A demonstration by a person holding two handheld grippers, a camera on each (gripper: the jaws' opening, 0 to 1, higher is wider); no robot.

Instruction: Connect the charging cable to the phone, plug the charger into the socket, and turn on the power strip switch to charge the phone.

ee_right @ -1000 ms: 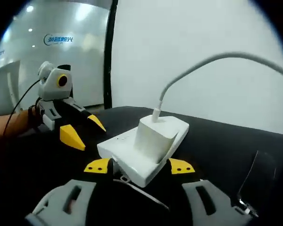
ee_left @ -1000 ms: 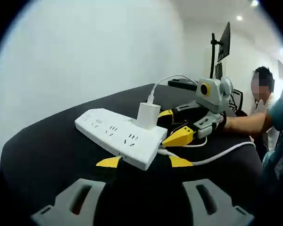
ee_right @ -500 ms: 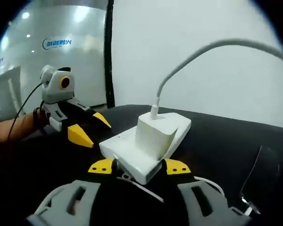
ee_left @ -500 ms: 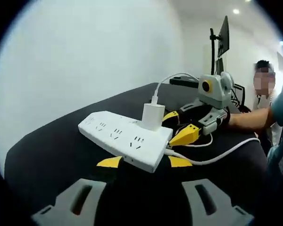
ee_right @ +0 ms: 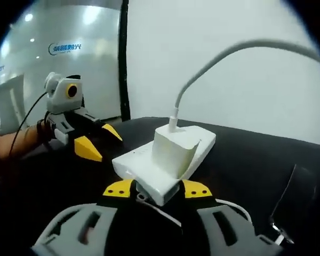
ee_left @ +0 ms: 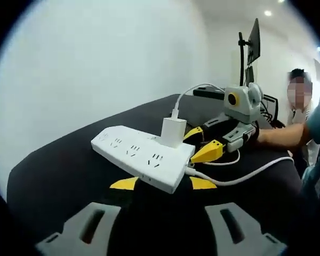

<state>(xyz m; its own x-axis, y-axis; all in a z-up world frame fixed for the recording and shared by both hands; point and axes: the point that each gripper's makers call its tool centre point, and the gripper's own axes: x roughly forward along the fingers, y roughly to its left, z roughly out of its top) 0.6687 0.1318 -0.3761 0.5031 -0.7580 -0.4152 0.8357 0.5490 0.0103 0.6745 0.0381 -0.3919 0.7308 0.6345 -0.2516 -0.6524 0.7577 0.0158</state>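
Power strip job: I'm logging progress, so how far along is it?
Done: the white cube charger sits plugged into the long white power strip. In hand: both tongs, left and right, flank opposite ends of the strip. Unconfirmed: the switch and the phone connection.

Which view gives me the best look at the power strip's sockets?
The left gripper view: the power strip lies lengthwise, socket holes visible, charger plugged in. The right gripper view shows it end-on, the charger blocking most of its top.
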